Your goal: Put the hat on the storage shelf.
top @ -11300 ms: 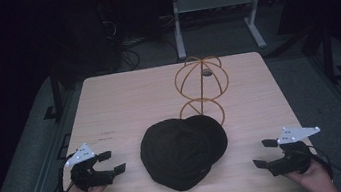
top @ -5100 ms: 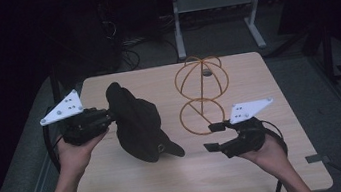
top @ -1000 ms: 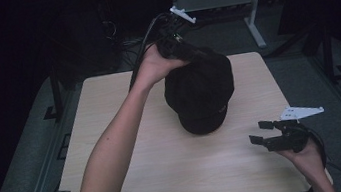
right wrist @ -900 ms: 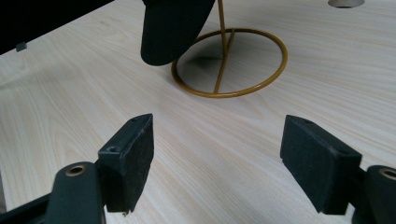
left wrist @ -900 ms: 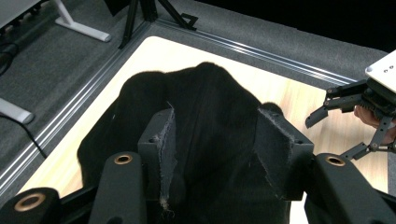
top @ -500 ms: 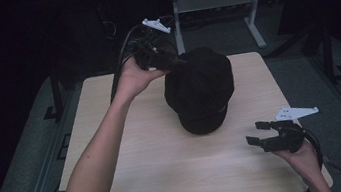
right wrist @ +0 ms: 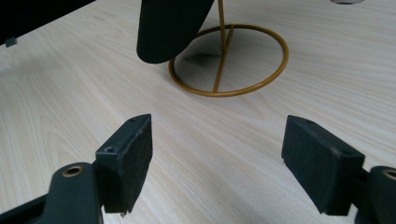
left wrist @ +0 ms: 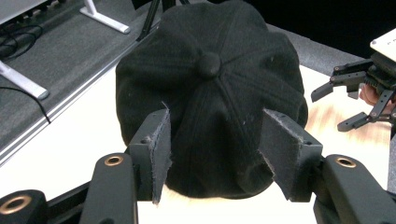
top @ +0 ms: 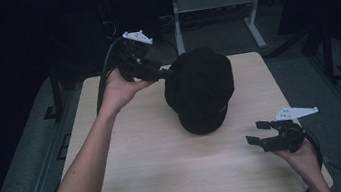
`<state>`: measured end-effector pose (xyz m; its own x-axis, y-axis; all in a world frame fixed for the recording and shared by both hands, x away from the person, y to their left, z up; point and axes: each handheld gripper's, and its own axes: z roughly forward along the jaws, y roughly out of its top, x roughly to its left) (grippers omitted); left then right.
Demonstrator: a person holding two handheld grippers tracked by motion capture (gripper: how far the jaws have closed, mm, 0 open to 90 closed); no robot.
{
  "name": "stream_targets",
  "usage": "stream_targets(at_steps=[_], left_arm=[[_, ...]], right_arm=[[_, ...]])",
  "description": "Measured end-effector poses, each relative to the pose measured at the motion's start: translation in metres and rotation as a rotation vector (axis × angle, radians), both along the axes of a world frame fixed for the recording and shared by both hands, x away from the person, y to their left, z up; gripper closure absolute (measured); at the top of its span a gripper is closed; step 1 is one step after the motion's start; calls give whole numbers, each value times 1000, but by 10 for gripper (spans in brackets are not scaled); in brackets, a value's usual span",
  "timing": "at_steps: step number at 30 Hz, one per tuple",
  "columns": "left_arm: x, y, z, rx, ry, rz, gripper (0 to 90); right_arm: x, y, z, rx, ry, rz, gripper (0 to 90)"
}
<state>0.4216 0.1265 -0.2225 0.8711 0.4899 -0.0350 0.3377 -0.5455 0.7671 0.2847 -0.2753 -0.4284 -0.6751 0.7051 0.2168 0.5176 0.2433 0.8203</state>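
A black cap (top: 200, 89) rests on top of a gold wire stand at the table's far middle, its brim pointing toward the near side. My left gripper (top: 167, 72) is at the cap's back left edge. In the left gripper view its jaws have just been opening, and the pads (left wrist: 159, 144) stand apart with the cap (left wrist: 210, 84) just beyond them, not pinched. My right gripper (top: 255, 132) hovers open over the near right of the table with nothing in it. In the right gripper view the stand's ring base (right wrist: 229, 60) and the brim (right wrist: 168, 28) lie ahead of the right gripper (right wrist: 217, 163).
The light wooden table (top: 130, 147) is bare to the left and near side of the cap. The right gripper (left wrist: 355, 100) appears far off in the left gripper view. A white desk frame (top: 216, 3) stands on the dark floor behind the table.
The left hand has drawn back leftward from the cap's crown to its back left edge, and its jaws have spread. The cap stays on the stand. The right gripper has held still.
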Motion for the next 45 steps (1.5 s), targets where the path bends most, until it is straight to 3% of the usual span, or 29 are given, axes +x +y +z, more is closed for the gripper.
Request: stream_targets(at_steps=[21,45], left_arm=[[-17,36,-22,-11,16,46,410],[-32,57,-47,-43,34,77,391]], right_arm=[[2,3,-1,-19,2,5,241],[2,6,-2,-32,6,12,238]])
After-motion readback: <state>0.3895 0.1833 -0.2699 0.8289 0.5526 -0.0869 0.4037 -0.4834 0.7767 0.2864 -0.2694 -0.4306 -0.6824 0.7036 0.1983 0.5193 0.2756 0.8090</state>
